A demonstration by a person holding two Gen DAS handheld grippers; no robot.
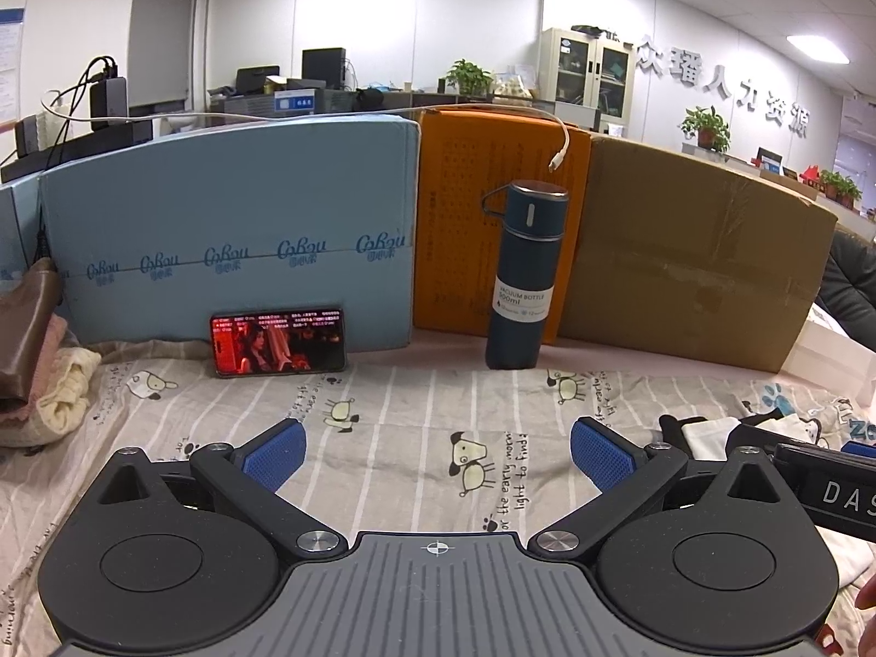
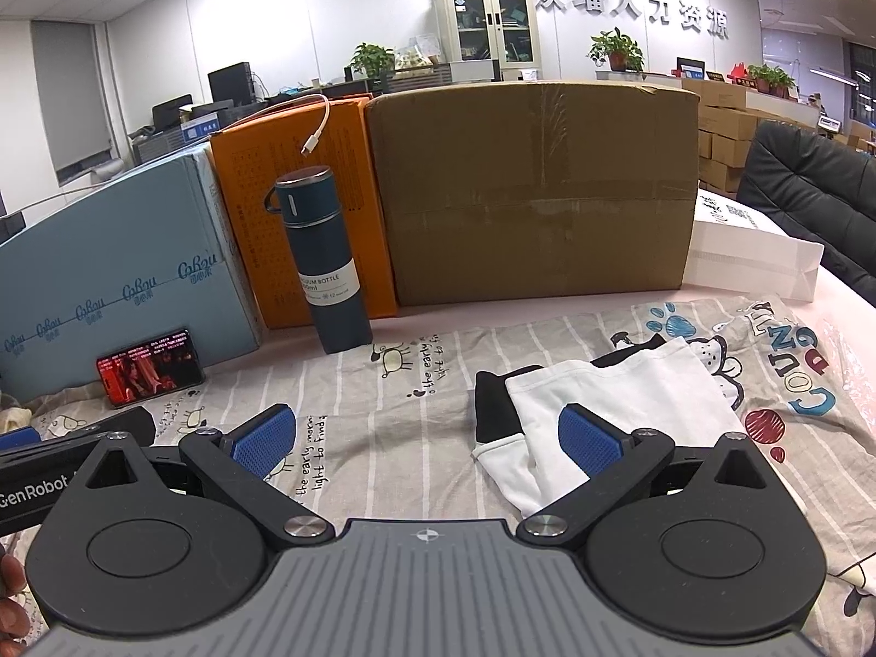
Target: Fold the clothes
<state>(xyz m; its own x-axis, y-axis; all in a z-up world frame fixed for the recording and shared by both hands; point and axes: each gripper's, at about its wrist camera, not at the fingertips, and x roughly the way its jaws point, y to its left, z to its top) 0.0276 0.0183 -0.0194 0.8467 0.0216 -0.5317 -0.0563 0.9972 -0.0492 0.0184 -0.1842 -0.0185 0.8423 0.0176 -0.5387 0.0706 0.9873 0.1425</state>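
Note:
A white and black garment [image 2: 597, 410] lies crumpled on the striped cartoon-print sheet [image 2: 383, 416], right of centre in the right wrist view. It also shows at the right edge of the left wrist view [image 1: 712, 430]. My right gripper [image 2: 427, 438] is open and empty, its right finger over the garment's near edge. My left gripper [image 1: 435, 451] is open and empty above bare sheet [image 1: 416, 410], left of the garment. A pile of folded clothes [image 1: 49, 383] sits at the far left.
A dark blue vacuum bottle [image 1: 523, 279] stands at the back, in front of an orange box [image 1: 493, 219]. A phone [image 1: 278, 340] leans on a blue box [image 1: 230, 230]. A brown carton [image 2: 536, 186] and a white box [image 2: 755, 257] line the back.

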